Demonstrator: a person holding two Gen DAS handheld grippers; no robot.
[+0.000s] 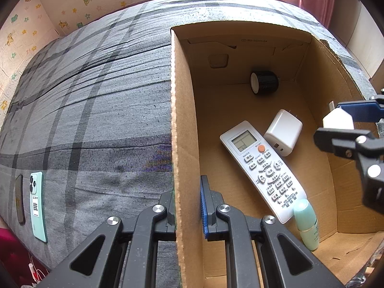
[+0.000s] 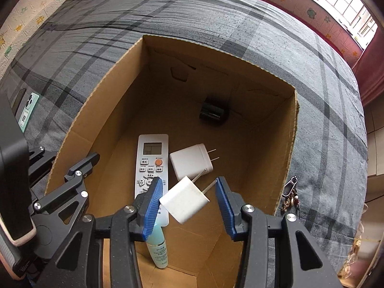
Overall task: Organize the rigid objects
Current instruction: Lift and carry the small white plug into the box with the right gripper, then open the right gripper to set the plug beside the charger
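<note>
Blue-padded fingers (image 2: 153, 193) of the right gripper (image 2: 186, 198) sit nearest the lens, clamped on a small white charger (image 2: 184, 200) held over the open cardboard box (image 2: 291, 141). Charger hangs tilted, prongs pointing up and right toward the right pad, long axis running diagonally across the gap. Box floor lies straight below; the right hand is plainly the nearer one for the drop. Left gripper (image 1: 189, 206) has its fingers together on the box's left wall, steadying it. Count inside the box: one remote control (image 2: 151, 160), one larger white charger (image 2: 190, 160), one black roll (image 2: 213, 114), one pale green bottle (image 2: 157, 250). On the bed (image 1: 96, 100) outside: two phones (image 1: 38, 206), side by side, well apart from the box.
</note>
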